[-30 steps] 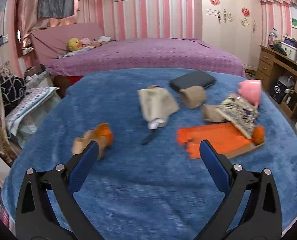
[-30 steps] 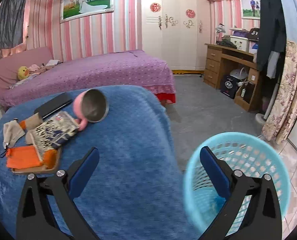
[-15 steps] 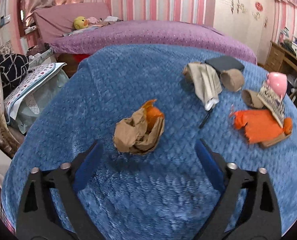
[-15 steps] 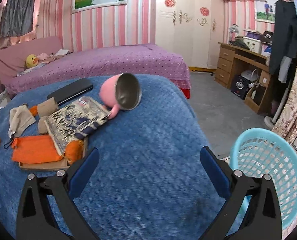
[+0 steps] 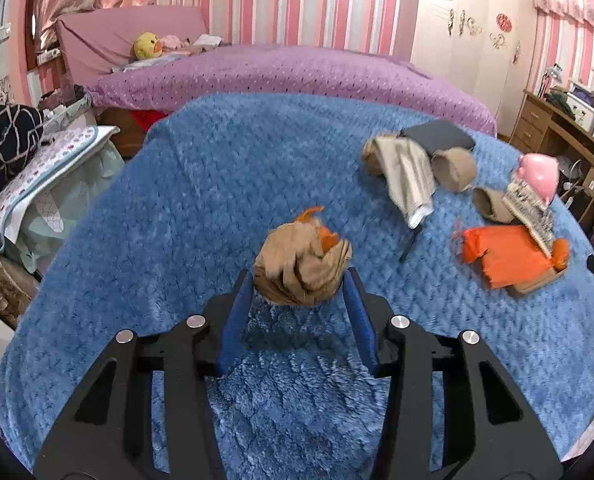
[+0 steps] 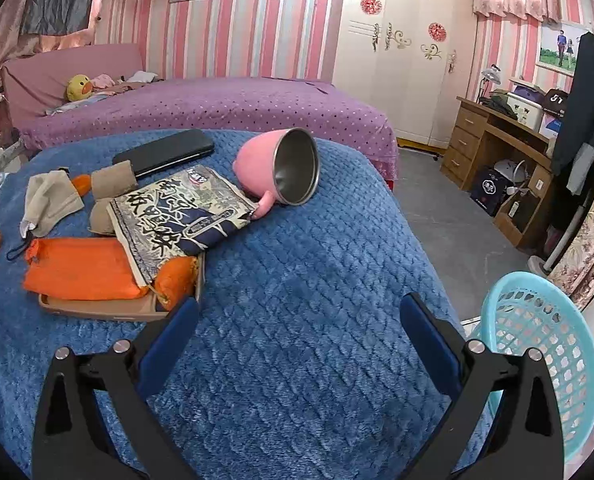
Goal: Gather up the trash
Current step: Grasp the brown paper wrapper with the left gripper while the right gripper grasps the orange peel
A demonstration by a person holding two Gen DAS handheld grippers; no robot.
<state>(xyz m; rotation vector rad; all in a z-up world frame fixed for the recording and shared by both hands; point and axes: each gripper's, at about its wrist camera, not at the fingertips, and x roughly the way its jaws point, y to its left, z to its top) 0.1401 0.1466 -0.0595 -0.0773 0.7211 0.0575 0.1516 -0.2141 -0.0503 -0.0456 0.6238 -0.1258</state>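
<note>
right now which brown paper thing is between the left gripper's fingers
The crumpled brown wad with orange bits, alone near the blanket's middle. The left gripper's jaws have just been closing around it. The brown tubes lie farther off by the phone.

Pink-striped walls (image 6: 225,36), purple bed (image 6: 217,108), white wardrobe (image 6: 401,60), wooden desk (image 6: 497,140).
</note>
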